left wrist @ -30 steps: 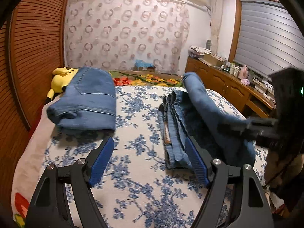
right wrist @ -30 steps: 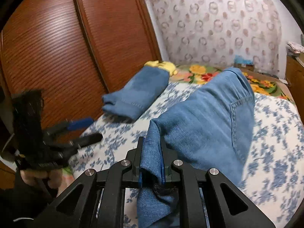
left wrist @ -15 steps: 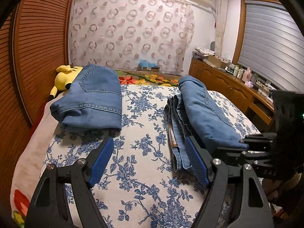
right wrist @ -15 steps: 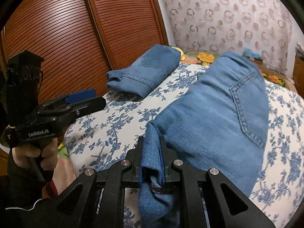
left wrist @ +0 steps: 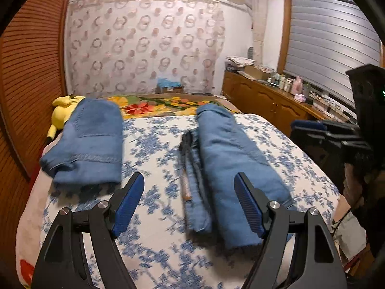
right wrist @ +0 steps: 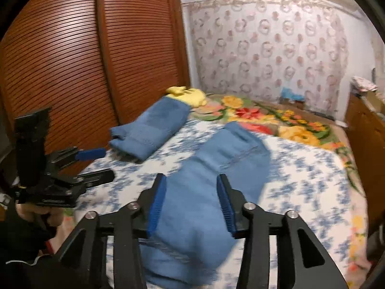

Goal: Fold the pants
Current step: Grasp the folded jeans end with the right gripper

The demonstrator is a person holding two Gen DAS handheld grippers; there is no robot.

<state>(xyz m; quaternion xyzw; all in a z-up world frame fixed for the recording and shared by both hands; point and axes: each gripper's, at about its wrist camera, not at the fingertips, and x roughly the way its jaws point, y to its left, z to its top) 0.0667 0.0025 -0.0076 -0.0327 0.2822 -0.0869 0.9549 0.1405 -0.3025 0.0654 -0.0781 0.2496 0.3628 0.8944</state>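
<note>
The jeans [left wrist: 231, 168] lie folded lengthwise down the middle of the bed [left wrist: 154, 144], toward its right edge, laid flat so the fold holds. Both the left gripper [left wrist: 189, 202] and the right gripper [right wrist: 190, 202] hover wide open at the near edge, holding nothing. A second folded pair [left wrist: 91, 144] sits by the left edge, out of the way.

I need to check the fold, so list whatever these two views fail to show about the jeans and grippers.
- Near end of the folded jeans: right wrist view, hidden behind the open right gripper.
- Their seams and pocket detail: both views, motion blur.
- Lower layers: left wrist view, covered by the top fold.
- Right gripper's fingertips: left wrist view, dark and blurred.
- Second folded jeans: far end hidden by its own bulk.
</note>
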